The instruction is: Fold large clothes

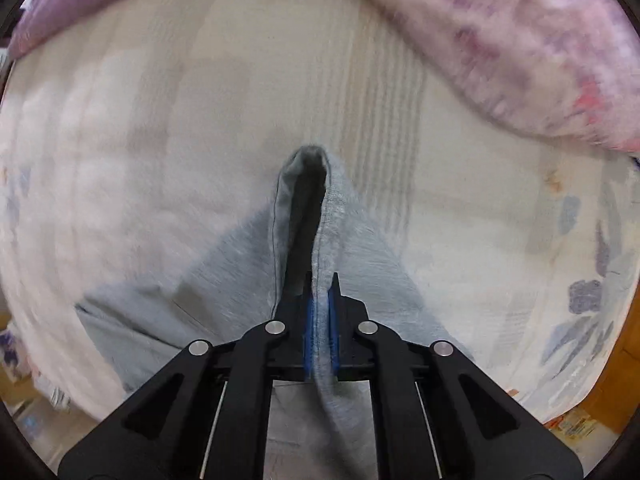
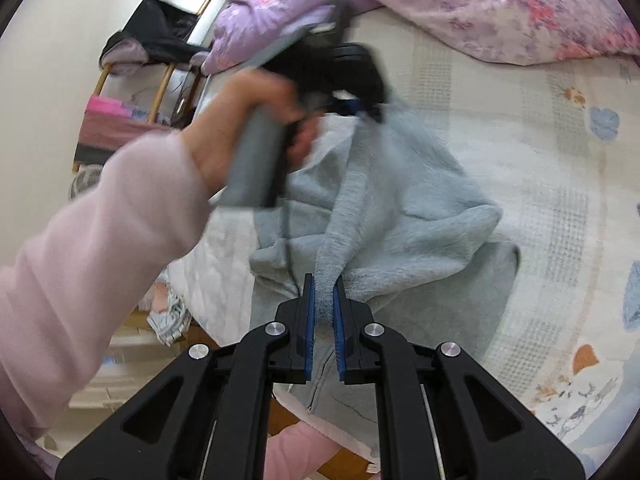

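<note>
A light grey fleece garment (image 2: 416, 216) lies bunched on the bed, its ribbed hem stretched between both grippers. My left gripper (image 1: 322, 284) is shut on a fold of the grey garment (image 1: 344, 216), which drapes away on both sides above the bed. In the right wrist view the left gripper (image 2: 356, 108) shows at the far end of the hem, held by a hand in a pink sleeve. My right gripper (image 2: 323, 284) is shut on the near end of the ribbed hem. A zipper (image 2: 318, 388) shows under it.
The bed (image 1: 160, 120) has a pale quilted cover with printed patterns. A pink and purple floral duvet (image 2: 480, 4) is piled at the far side, also in the left wrist view (image 1: 540, 40). A wooden rack with dark clothes (image 2: 160, 40) stands left of the bed.
</note>
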Demonstrator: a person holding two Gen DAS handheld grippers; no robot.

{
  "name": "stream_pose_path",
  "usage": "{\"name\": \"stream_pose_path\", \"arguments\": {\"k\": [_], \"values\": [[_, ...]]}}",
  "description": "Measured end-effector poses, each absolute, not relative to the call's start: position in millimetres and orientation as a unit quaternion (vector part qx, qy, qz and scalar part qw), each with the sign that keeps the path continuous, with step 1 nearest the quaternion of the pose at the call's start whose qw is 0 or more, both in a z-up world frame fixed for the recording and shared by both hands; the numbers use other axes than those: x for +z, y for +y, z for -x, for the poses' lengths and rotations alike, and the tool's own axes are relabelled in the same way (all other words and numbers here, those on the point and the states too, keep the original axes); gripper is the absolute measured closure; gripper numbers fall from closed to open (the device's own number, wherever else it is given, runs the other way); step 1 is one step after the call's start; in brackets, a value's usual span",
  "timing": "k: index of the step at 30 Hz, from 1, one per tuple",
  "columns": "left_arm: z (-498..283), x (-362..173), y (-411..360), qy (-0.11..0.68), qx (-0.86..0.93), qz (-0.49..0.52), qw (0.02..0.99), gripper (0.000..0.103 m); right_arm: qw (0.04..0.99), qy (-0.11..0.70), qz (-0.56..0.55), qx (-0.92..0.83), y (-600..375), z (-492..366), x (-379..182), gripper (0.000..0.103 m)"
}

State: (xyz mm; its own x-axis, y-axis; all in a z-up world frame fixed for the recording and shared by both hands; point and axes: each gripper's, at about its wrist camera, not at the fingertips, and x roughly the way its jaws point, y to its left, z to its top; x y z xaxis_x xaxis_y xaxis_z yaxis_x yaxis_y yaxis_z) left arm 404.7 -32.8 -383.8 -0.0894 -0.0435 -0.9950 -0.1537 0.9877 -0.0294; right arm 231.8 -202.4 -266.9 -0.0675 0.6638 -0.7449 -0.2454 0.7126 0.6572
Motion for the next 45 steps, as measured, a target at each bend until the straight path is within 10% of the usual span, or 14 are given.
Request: {"name": "stream_pose_path", "arguments": {"k": [17, 32, 36, 40, 45], "values": [[-197.9, -194.8, 74.1, 0.632, 0.068, 0.049, 0.770, 0.097, 0.661, 0.655, -0.118, 0.347, -176.5, -173.2, -233.7, 0.095], [-15.0, -349.1, 102.4, 0.714, 0.083, 0.153, 0.679, 0.093, 0.611, 0.744, -0.012, 0.271, -136.7, -71.7, -358.1, 0.091], [13.2, -382.3, 97.1, 0.751, 0.083, 0.169, 0.633, 0.087, 0.531, 0.817, -0.030, 0.221, -144.3, -52.6, -401.6, 0.072], [35.3, -378.5, 91.5, 0.759, 0.057, 0.160, 0.629, 0.049, 0.532, 0.815, -0.059, 0.221, -157.3, -47.6, -391.3, 0.047], [36.5, -356.2, 95.7, 0.740, 0.041, 0.148, 0.655, 0.049, 0.599, 0.765, -0.090, 0.218, -168.5, -71.8, -361.9, 0.041]]}}
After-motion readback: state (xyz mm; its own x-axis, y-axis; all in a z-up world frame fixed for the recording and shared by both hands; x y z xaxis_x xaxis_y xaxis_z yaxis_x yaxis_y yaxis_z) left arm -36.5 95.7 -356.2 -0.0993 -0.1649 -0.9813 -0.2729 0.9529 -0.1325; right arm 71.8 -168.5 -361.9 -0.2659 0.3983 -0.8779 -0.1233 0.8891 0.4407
